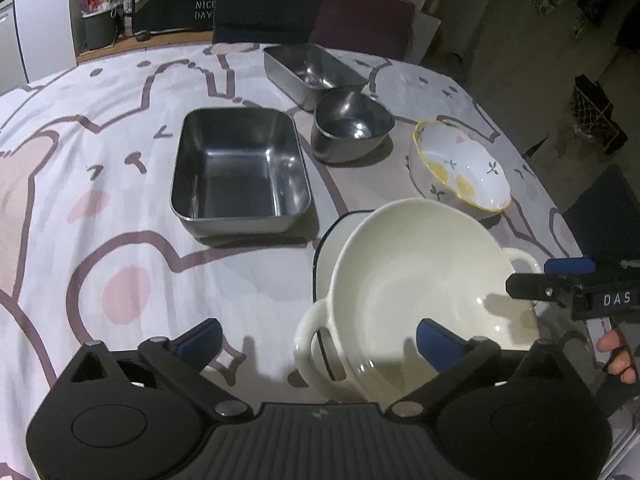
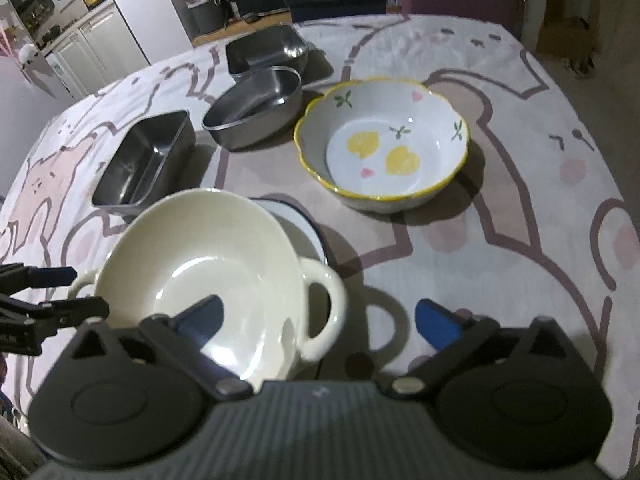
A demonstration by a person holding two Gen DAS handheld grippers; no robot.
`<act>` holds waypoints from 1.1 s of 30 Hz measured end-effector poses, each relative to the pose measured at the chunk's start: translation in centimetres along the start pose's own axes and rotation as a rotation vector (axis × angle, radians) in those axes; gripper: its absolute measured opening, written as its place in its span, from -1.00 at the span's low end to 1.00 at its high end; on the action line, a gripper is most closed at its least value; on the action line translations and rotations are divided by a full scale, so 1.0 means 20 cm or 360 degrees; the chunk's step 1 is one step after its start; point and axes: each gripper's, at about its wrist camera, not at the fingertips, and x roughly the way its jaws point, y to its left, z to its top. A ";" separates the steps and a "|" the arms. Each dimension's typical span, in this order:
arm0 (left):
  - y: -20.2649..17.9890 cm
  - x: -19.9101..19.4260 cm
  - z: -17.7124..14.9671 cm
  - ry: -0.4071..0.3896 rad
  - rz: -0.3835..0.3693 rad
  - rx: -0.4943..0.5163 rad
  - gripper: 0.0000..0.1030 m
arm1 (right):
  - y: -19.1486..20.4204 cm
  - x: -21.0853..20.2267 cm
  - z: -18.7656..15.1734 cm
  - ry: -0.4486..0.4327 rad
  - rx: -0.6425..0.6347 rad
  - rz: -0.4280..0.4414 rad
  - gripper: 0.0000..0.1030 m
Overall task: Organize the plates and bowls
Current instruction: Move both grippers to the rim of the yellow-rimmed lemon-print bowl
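A cream two-handled bowl (image 1: 420,280) (image 2: 208,248) rests tilted on a white plate with a dark blue rim (image 1: 332,240) (image 2: 296,220). My left gripper (image 1: 318,334) is open around the bowl's near handle, one finger over the bowl's inside and the other over the cloth. My right gripper (image 2: 320,314) is open around the opposite handle in the same way. Neither pair of pads presses on the bowl. Each gripper also shows at the edge of the other view: the right gripper (image 1: 540,276) and the left gripper (image 2: 78,290).
On the cartoon-print tablecloth (image 1: 120,200) stand a flowered yellow-rimmed bowl (image 1: 460,168) (image 2: 384,140), a steel rectangular tray (image 1: 240,168) (image 2: 140,164), a rounded steel bowl (image 1: 352,124) (image 2: 256,108) and a farther steel tray (image 1: 312,68) (image 2: 268,52). Chairs (image 1: 360,20) line the far edge.
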 end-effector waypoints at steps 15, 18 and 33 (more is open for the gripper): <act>-0.16 -0.15 0.11 -0.0220 -0.0010 0.0018 1.00 | -0.02 -0.22 0.00 -0.0318 0.0017 0.0010 0.99; -0.22 -0.18 0.15 -0.0279 -0.0041 0.0037 1.00 | -0.05 -0.28 0.02 -0.0445 0.0024 -0.0035 0.99; -0.51 -0.04 0.50 -0.0494 -0.0037 0.0133 1.00 | -0.33 -0.25 0.20 -0.0737 0.0301 -0.0329 0.99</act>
